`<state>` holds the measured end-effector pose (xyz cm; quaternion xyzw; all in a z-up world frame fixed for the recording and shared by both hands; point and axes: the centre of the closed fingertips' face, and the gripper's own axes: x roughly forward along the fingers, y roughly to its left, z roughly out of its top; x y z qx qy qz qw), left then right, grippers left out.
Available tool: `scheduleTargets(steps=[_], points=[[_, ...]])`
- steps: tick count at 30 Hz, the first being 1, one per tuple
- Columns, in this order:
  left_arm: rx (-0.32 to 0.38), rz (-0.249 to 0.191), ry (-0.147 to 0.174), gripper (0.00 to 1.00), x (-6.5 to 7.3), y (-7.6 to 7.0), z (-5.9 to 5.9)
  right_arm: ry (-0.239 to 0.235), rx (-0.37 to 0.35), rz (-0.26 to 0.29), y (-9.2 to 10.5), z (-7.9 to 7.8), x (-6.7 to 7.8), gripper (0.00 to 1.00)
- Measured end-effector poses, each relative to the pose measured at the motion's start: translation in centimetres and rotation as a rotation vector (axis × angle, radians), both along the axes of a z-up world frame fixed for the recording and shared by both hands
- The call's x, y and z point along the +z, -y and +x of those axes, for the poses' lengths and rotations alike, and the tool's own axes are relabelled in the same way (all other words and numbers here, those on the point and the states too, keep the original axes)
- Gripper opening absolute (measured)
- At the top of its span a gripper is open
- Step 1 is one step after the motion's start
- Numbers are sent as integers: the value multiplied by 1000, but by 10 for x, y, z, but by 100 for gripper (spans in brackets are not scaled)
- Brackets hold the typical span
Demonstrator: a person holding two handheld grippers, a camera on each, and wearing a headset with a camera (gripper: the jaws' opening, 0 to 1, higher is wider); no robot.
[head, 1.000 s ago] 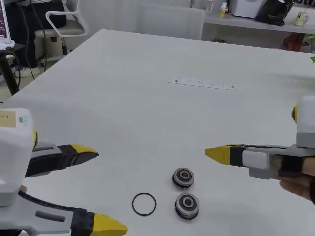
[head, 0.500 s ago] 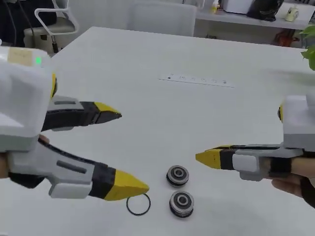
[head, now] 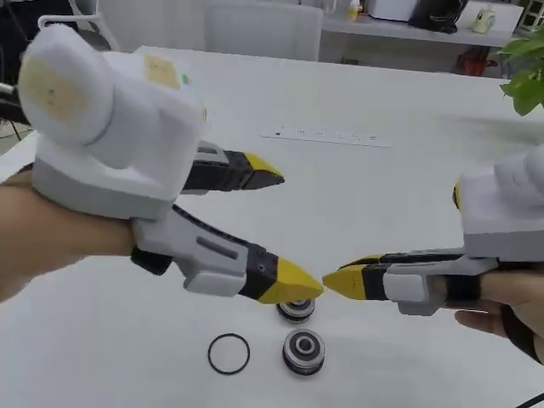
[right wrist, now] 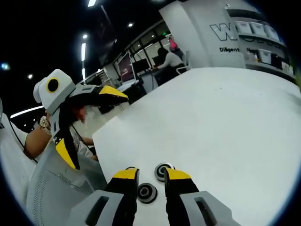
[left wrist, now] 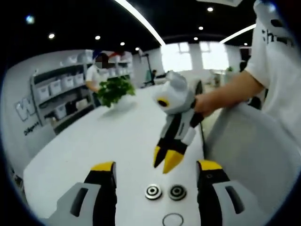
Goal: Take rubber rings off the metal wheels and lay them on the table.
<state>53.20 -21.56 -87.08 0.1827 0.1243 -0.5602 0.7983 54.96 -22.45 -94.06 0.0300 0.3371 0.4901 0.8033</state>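
Note:
Two metal wheels with black rubber rings lie near the table's front: the near wheel (head: 303,350) (left wrist: 178,192) (right wrist: 147,192) and the far wheel (head: 297,311) (left wrist: 153,191) (right wrist: 163,170), partly hidden in the head view by a left jaw tip. A loose black ring (head: 229,354) (left wrist: 172,219) lies flat to their left. My left gripper (head: 289,231) (left wrist: 156,167) (right wrist: 92,125) hovers above them, open and empty. From the right, my right gripper (head: 333,283) (right wrist: 151,174) (left wrist: 168,161) points at the far wheel, jaws nearly together with nothing between, its tips close to the left gripper's lower jaw tip.
A white power strip (head: 327,136) lies farther back on the white table (head: 399,204). A chair (head: 263,25) stands at the far edge, and a green plant (head: 523,76) at the far right. A person stands by the shelves (left wrist: 99,75).
My left gripper has risen and swung right, its lower jaw tip now over the far wheel. The right gripper has edged left toward it. Wheels and loose ring lie as before.

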Motion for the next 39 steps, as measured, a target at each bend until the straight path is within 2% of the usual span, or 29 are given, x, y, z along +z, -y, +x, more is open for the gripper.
scheduleTargets(steps=[4,13,14,16,19,20,22,26,28,33,39], points=[[-21,7,-43,66,-21,6,-1,-9,6,-3,0,-2,-2,19],[-7,26,-63,58,-57,2,2,-15,-5,-16,3,0,-5,19],[-9,33,-68,57,-61,1,1,-16,-4,-19,3,0,-6,19],[-27,76,-76,56,-70,-2,-2,-16,-3,-23,3,0,-7,19],[-28,80,-82,55,-76,-3,-1,-18,5,-29,2,-1,-9,19],[-26,80,-97,54,-79,-2,-2,-18,8,-34,1,-2,-10,19],[-24,86,-108,52,-85,-2,-2,-18,22,-46,0,-4,-13,19],[-28,127,-77,50,-93,-2,-4,-20,51,-69,-2,-10,-17,19],[-27,134,-87,49,-98,-1,-4,-21,64,-81,-2,-11,-20,19],[-27,129,-145,44,-111,3,-10,-31,91,-100,-3,-14,-25,20],[-32,120,-155,31,-116,8,-12,-33,111,-126,-2,-17,-30,20]])
